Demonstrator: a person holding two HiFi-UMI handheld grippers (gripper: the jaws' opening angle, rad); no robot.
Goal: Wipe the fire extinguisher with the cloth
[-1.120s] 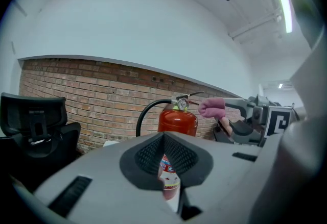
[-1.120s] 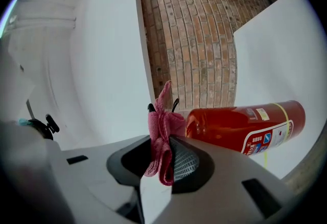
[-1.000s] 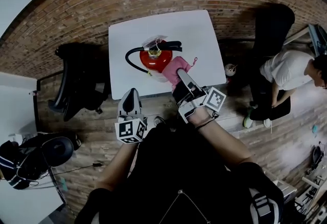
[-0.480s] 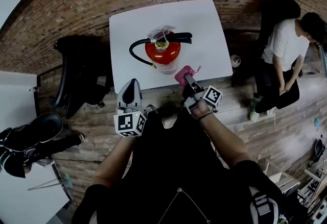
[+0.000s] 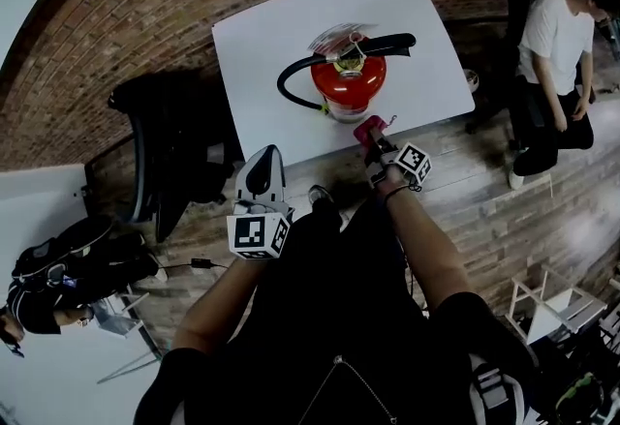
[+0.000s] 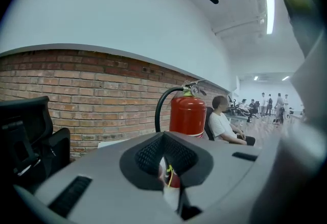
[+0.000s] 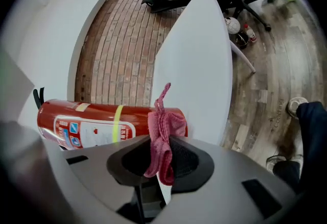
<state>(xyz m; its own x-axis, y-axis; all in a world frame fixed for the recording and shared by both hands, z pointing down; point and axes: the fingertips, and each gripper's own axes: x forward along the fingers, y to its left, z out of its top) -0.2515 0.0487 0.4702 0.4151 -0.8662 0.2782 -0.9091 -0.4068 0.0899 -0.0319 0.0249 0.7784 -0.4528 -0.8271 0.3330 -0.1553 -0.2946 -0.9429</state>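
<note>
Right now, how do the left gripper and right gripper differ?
The right gripper is shut on the pink cloth; the left gripper is shut on nothing. The right gripper is close to the fire extinguisher; the left gripper is farther from it. Both carry marker cubes.

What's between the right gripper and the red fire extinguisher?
Only the pink cloth, pinched in the right gripper, sits before the fire extinguisher. The right gripper view shows it.
</note>
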